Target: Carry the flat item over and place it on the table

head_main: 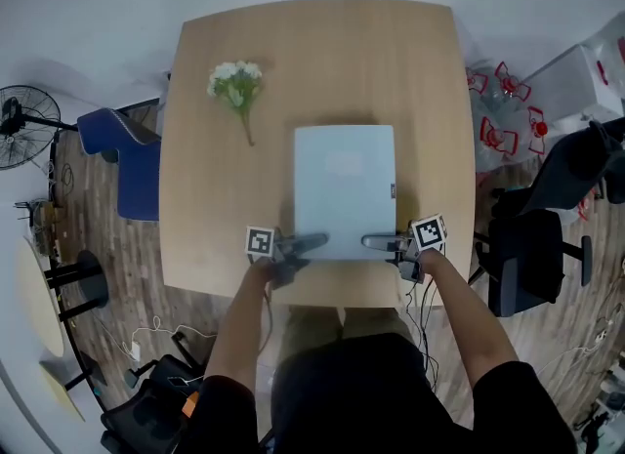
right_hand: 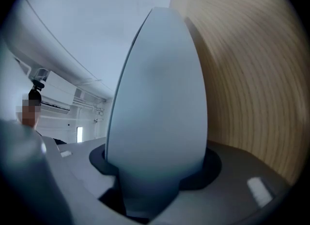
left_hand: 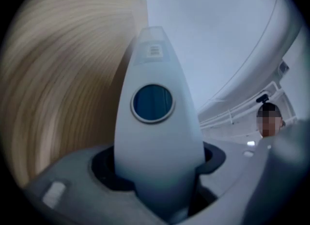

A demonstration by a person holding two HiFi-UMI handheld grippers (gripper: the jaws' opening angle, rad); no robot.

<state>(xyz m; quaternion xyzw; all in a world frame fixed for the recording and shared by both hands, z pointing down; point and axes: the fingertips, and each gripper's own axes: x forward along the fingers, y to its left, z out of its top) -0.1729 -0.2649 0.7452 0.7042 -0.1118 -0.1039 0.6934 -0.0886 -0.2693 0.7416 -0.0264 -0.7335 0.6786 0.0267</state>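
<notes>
The flat item point(head_main: 345, 188) is a pale blue-grey glossy panel in the middle of the wooden table point(head_main: 215, 179); a dark shadow runs along its far edge. My left gripper point(head_main: 305, 243) reaches over its near left corner and my right gripper point(head_main: 376, 241) over its near right corner. In the left gripper view the upper jaw lies along the panel point(left_hand: 218, 35) beside bare wood point(left_hand: 63, 74). The right gripper view mirrors this, with panel point(right_hand: 87, 25) on the left and wood point(right_hand: 242, 74) on the right. Both lower jaws are hidden under the panel, so both grippers appear shut on its near edge.
A small bunch of white flowers point(head_main: 236, 84) lies on the table's far left, apart from the panel. A blue chair point(head_main: 122, 149) and a fan point(head_main: 20, 125) stand left of the table. A black office chair point(head_main: 532, 257) and clear boxes point(head_main: 508, 101) stand right.
</notes>
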